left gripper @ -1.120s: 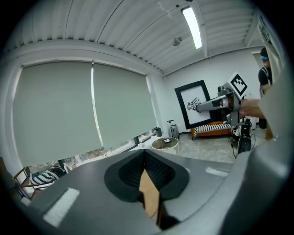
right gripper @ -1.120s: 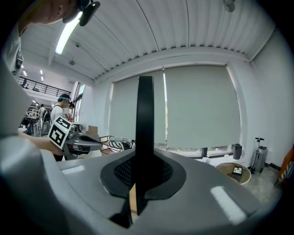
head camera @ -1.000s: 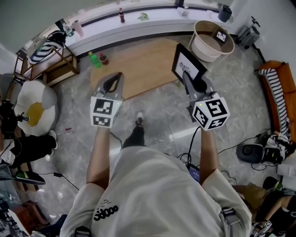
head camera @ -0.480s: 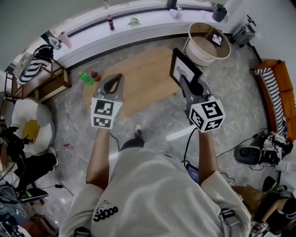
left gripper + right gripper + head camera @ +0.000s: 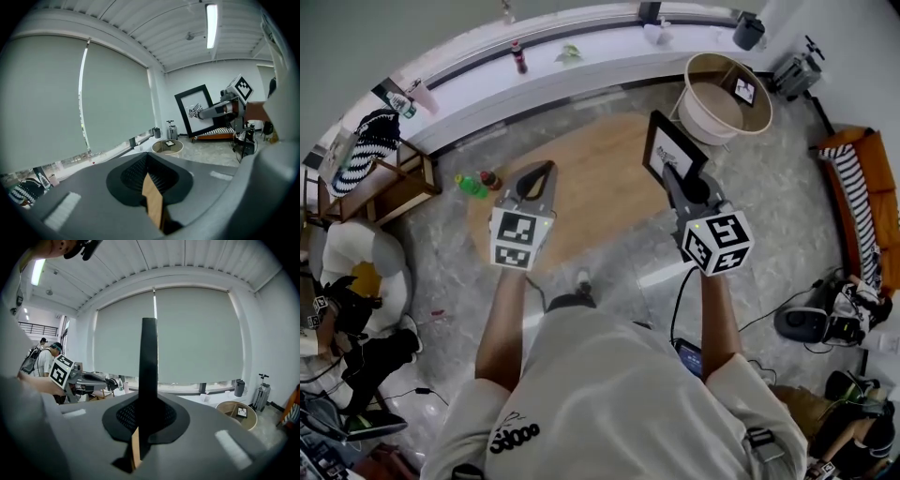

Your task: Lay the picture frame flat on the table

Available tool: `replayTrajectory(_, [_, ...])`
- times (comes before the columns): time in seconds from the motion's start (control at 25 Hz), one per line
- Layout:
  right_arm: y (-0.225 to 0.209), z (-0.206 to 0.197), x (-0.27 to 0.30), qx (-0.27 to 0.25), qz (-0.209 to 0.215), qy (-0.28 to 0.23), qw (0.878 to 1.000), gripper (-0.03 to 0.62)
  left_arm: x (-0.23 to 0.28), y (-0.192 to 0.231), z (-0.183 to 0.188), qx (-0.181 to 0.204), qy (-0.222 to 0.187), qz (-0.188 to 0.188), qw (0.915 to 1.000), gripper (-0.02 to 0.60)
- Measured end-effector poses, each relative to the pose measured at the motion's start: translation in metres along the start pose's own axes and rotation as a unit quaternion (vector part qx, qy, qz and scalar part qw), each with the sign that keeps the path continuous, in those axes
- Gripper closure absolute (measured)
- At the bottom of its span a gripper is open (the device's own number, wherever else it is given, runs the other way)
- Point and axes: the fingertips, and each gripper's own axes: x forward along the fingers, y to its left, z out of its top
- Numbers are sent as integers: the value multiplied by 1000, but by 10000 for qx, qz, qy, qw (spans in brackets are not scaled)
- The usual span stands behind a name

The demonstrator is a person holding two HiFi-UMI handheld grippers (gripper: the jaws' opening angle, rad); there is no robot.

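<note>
The low wooden table (image 5: 581, 202) is the biggest thing here, an oval top on the marbled floor, bare across most of its surface. A green bottle (image 5: 469, 185) lies on the floor just off its left end, and a round white tub (image 5: 722, 89) stands on the floor beyond its far right end.

The picture frame (image 5: 670, 150) is up in the air over the right end of the table, not on it. It stands upright, a black border round a white print. From the right gripper view only its thin black edge (image 5: 149, 362) shows, rising straight out of the jaws.

The right gripper (image 5: 675, 178) is clamped hard on the frame's lower edge, pads pressed to both faces. The left gripper (image 5: 547, 169) hangs over the left half of the table with its jaws drawn together and nothing between them; only a sliver of tabletop shows through the slit.

The frame looks stiff and light, flat enough for one gripper to carry. Its faces are probably smooth, and any glazing would be brittle, so a pinch at one edge could let it swing or slip as it tips. I would keep the hold on the border rail rather than the centre, set the free far edge down first, then ease the held edge flat, not drop it
</note>
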Motion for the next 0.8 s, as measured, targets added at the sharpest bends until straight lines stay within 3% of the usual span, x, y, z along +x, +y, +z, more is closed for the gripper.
replayTrajectory(0.44, [-40,-16,83,300,33,342,9990,579,75,43,-13,-20,140,-248,9996,574])
replayTrajectory(0.8, [-89,-50,141,478,439,856,9942,579,135,49,-36,-369,359,-62,9987,572])
